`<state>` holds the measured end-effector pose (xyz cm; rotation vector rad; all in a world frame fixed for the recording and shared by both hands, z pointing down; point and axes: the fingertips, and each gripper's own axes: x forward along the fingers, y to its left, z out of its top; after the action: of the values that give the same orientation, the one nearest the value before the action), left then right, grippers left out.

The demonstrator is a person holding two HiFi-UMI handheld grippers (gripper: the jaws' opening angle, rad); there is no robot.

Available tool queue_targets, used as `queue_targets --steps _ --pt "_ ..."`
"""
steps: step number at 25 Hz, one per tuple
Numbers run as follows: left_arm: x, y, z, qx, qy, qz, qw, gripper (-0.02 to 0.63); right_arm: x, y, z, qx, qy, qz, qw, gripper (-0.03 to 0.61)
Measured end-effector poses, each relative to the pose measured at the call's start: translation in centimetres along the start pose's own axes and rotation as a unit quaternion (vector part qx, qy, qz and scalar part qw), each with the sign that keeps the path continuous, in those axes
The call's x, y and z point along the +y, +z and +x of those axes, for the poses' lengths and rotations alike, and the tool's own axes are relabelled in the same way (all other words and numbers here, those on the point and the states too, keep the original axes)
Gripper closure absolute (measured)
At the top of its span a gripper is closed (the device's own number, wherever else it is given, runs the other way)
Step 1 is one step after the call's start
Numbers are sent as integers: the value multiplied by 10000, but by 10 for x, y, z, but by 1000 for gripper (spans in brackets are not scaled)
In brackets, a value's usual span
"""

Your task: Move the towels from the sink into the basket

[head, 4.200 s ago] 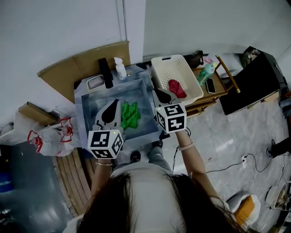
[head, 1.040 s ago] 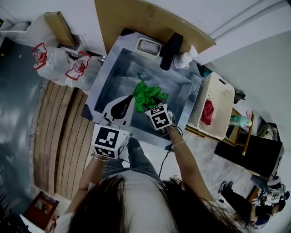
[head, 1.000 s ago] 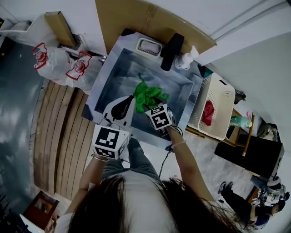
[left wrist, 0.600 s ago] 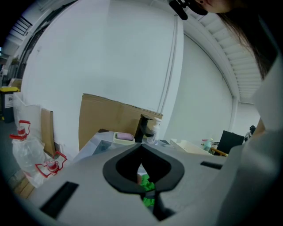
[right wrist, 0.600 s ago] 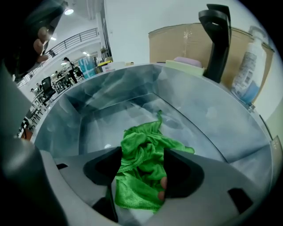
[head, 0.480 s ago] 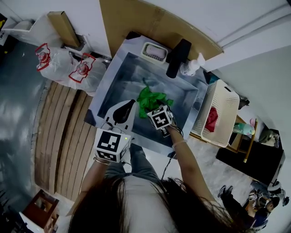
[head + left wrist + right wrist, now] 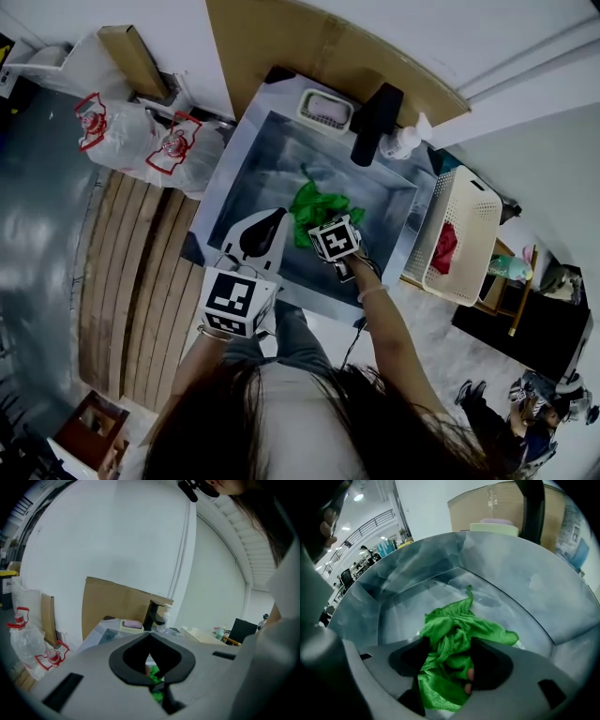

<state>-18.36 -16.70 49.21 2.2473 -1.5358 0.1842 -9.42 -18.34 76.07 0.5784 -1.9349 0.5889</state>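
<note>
The step in hand is the pick-up of the second towel: the right gripper (image 7: 445, 667) reaches steeply down into the square stainless-steel sink (image 7: 246, 150), and its jaws have just been opening, so they now stand spread wide with the crumpled green towel (image 7: 454, 630) bunched between them but not yet pinched. That towel lies on the sink floor, near the middle. A red towel (image 7: 445, 248) already sits in the white perforated plastic basket (image 7: 466, 194) to the right of the sink, so the job looks about half done. The left gripper (image 7: 150, 637) hangs over the sink's near edge with its jaws pressed together on nothing. The next move likely calls for closing the right jaws on a thick fold of the cloth, lifting it clear of the sink wall and carrying it across to the basket without trailing a corner on the rim. As for writing, little can be read: the marker cube (image 7: 336, 239) on the right gripper carries only black-and-white squares, and the red print on the white plastic bags (image 7: 173, 145) is too small to make out.
</note>
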Motion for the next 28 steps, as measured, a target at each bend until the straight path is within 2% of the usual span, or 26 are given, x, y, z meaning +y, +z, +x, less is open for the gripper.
queue_targets --steps 3,8,10,20,28 --pt "3 0 1 33 -22 9 10000 606 0 0 -1 37 19 34 10000 294" --pt "3 0 2 50 -85 7 10000 606 6 0 0 -5 107 175 9998 428" --pt "2 1 3 51 -126 28 9999 606 6 0 0 -46 133 290 9995 461" --pt "7 1 -4 118 -143 128 9997 606 1 6 -24 -298 -31 657 9974 488" --pt "3 12 -8 55 -257 186 9995 606 -1 22 -58 -875 -216 881 9920 488"
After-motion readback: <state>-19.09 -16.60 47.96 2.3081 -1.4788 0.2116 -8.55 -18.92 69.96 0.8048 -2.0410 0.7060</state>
